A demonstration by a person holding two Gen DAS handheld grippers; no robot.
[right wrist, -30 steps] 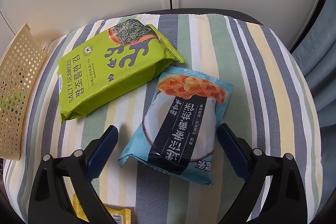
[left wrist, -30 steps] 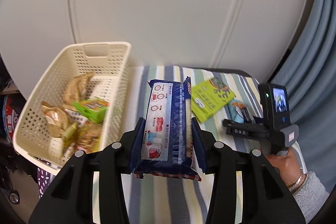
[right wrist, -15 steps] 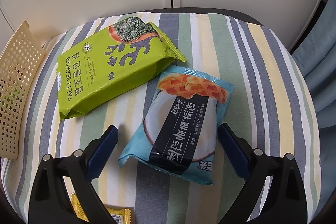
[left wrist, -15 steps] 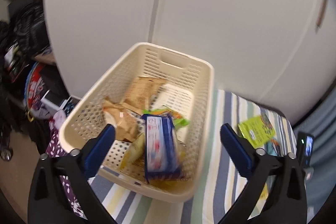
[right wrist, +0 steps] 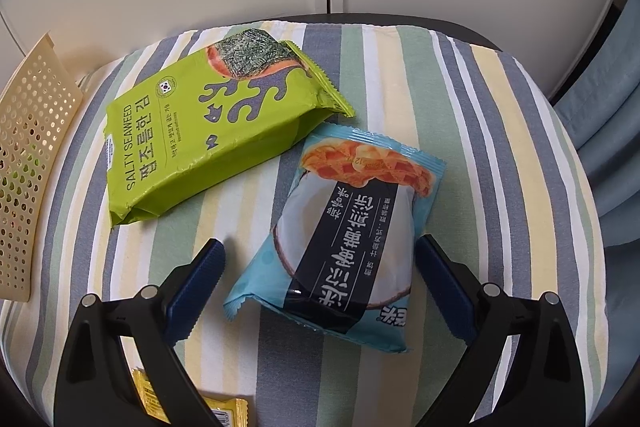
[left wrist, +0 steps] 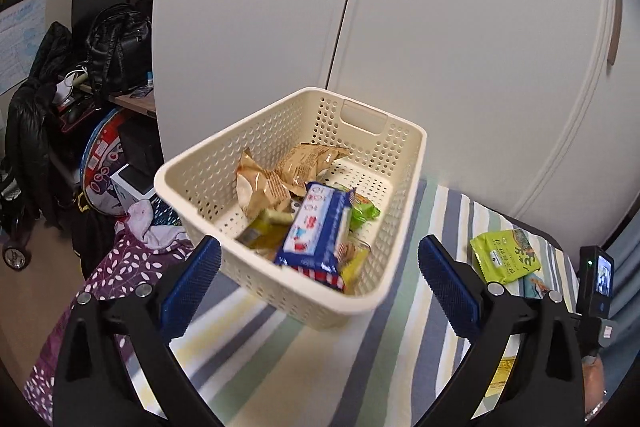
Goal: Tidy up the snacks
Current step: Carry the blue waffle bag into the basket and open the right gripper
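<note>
While out of the right wrist view but for one perforated wall, cream basket [left wrist: 400, 155] seen whole from left, holding blue biscuit pack [left wrist: 320, 231] atop brown packets [left wrist: 260, 183]. Left gripper [left wrist: 318, 269] wide open, empty. Right gripper [right wrist: 320, 263] likewise spread, straddling light-blue bun packet [right wrist: 348, 227] beside green seaweed pack [right wrist: 216, 131].

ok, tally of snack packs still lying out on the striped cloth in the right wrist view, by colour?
Green: 1, the seaweed pack
Light blue: 1, the waffle-picture pack
Yellow: 1, the small packet at the bottom edge, partly hidden
Total: 3 on the striped cloth; packs in the basket not counted.
</note>
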